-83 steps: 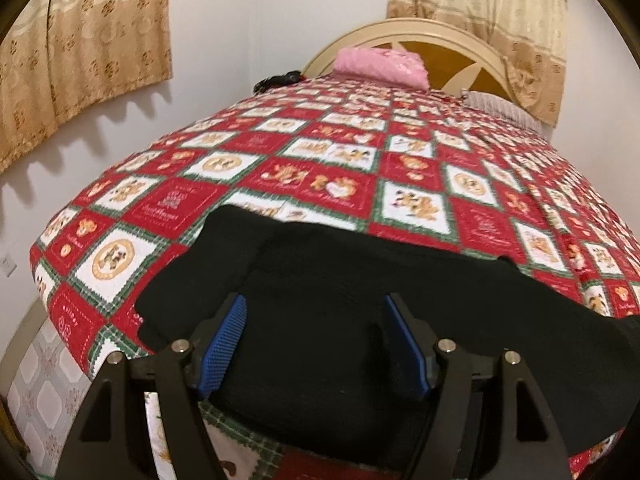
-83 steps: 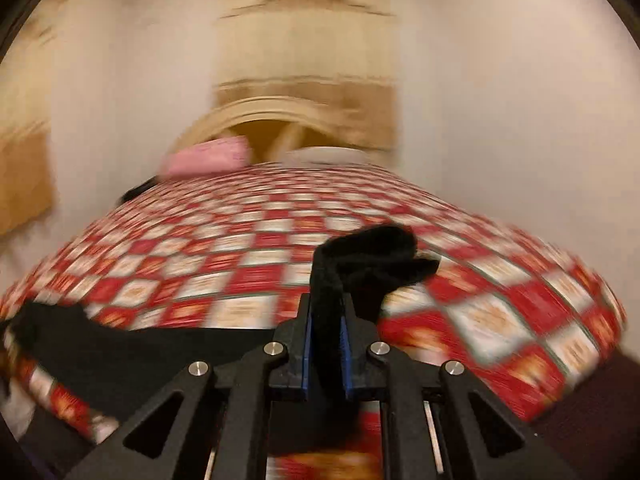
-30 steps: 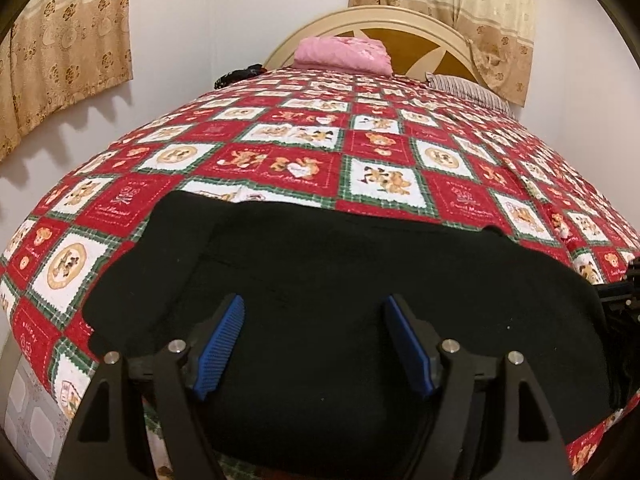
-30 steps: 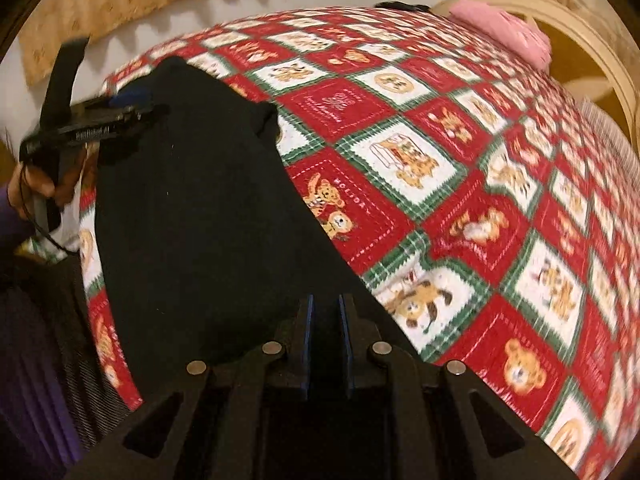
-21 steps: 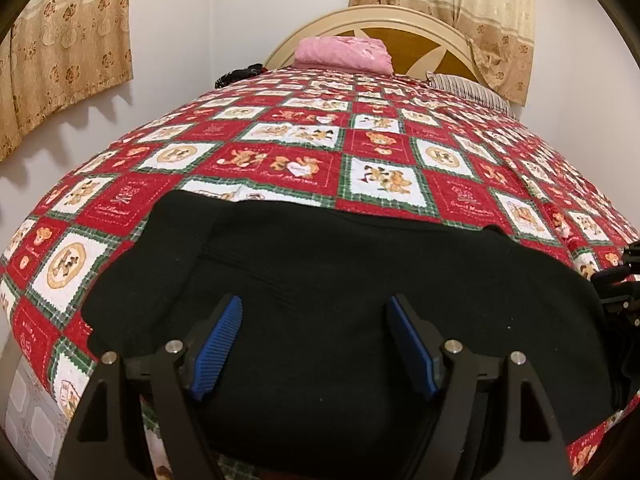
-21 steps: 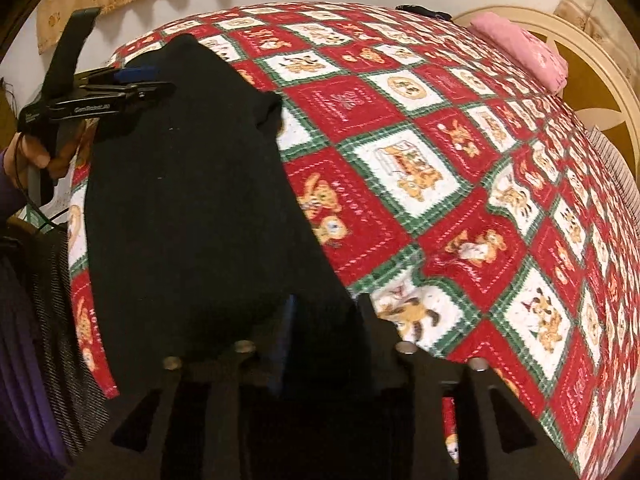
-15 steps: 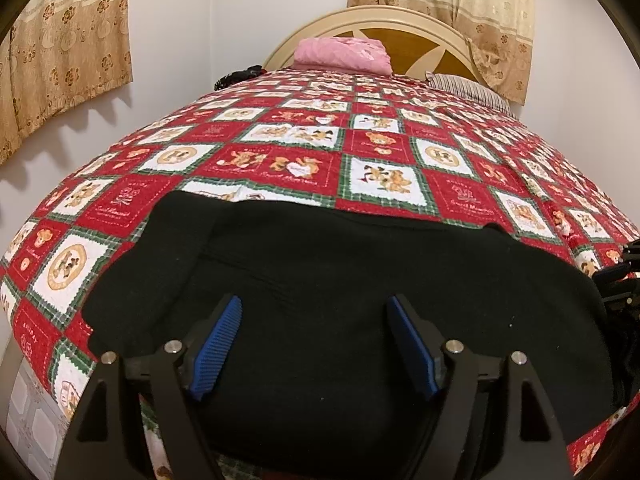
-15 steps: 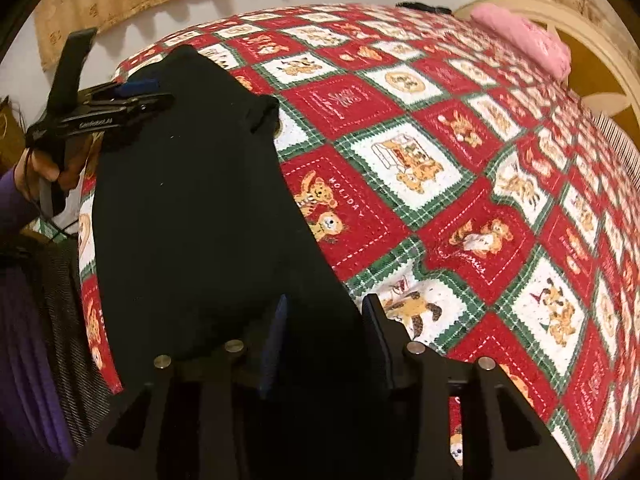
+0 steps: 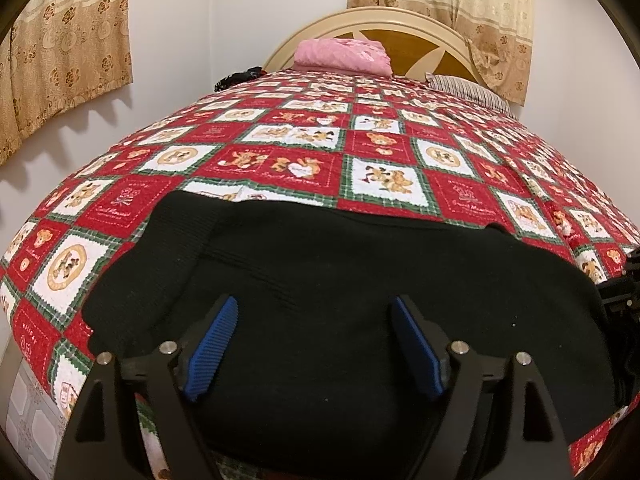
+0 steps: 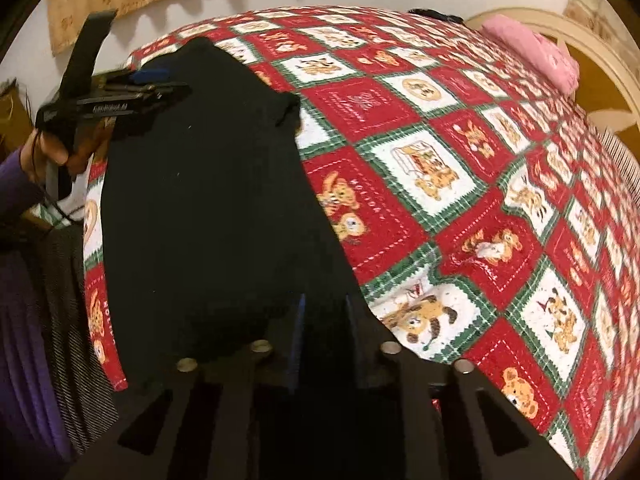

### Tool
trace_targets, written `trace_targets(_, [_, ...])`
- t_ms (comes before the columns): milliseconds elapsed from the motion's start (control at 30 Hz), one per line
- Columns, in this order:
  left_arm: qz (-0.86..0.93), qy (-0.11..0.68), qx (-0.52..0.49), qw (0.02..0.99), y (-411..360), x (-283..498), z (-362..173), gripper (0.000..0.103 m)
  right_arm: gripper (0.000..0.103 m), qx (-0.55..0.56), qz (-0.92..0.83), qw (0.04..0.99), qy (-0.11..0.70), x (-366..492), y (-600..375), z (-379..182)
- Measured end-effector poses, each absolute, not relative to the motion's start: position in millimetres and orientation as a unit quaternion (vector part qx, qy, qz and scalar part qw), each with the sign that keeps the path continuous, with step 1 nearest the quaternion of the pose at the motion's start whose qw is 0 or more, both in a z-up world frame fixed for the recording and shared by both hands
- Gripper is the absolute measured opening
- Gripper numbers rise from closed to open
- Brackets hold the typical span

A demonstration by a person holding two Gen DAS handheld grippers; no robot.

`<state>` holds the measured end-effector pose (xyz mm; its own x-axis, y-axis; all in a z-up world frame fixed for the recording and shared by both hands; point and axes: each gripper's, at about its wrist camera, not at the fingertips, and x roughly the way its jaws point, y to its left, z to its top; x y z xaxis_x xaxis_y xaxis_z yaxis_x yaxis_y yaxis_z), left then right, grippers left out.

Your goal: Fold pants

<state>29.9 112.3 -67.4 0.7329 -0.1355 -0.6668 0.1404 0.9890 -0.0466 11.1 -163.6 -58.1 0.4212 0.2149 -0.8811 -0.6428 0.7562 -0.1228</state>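
Observation:
The black pants [image 9: 340, 280] lie folded flat along the near edge of the bed; they also show in the right wrist view [image 10: 208, 200]. My left gripper [image 9: 314, 320] hovers open just above the left end of the pants, blue pads [image 9: 214, 340] wide apart and holding nothing. It also shows in the right wrist view [image 10: 160, 80], held in a hand. My right gripper [image 10: 323, 304] sits at the right end of the pants with its jaws parted by a narrow gap, over the black cloth. Its edge shows at the far right of the left wrist view [image 9: 624, 292].
The bed carries a red, white and green teddy-bear quilt [image 9: 380, 148]. A pink pillow [image 9: 342, 52] and a striped pillow [image 9: 468, 90] lie by the headboard [image 9: 400, 28]. A dark item [image 9: 236, 78] lies at the far left corner. Curtains [image 9: 68, 52] hang on the wall.
My right gripper has opened from shut on the pants' end to a narrow gap and drawn back slightly. The pants lie flat. My left gripper has stayed open and almost still.

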Motion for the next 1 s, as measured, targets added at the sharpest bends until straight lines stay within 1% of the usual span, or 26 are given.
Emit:
trace_targets(67, [-0.073, 0.358, 0.000, 0.931, 112.9, 30.6, -67.6, 0.084, 0.012, -0.233, 0.254, 0.815, 0.466, 8.2, -158.2, -58.6])
trace_targets(167, [-0.074, 0.358, 0.001, 0.931, 112.8, 31.1, -67.1, 0.085, 0.010, -0.225, 0.229, 0.828, 0.460, 3.4, -157.6, -57.6])
trace_targets(333, [-0.074, 0.358, 0.001, 0.931, 111.4, 32.2, -66.8, 0.086, 0.010, -0.212, 0.223, 0.844, 0.439, -5.2, -165.2, -54.4])
trace_targets(500, [-0.074, 0.357, 0.000, 0.931, 111.3, 32.2, -66.8, 0.086, 0.011, -0.218, 0.235, 0.837, 0.444, -3.3, -164.4, -53.0])
trace_targets(1000, [-0.073, 0.356, 0.002, 0.932, 109.5, 33.3, -66.8, 0.087, 0.012, -0.314, 0.227, 0.832, 0.398, -12.7, -149.1, -56.8])
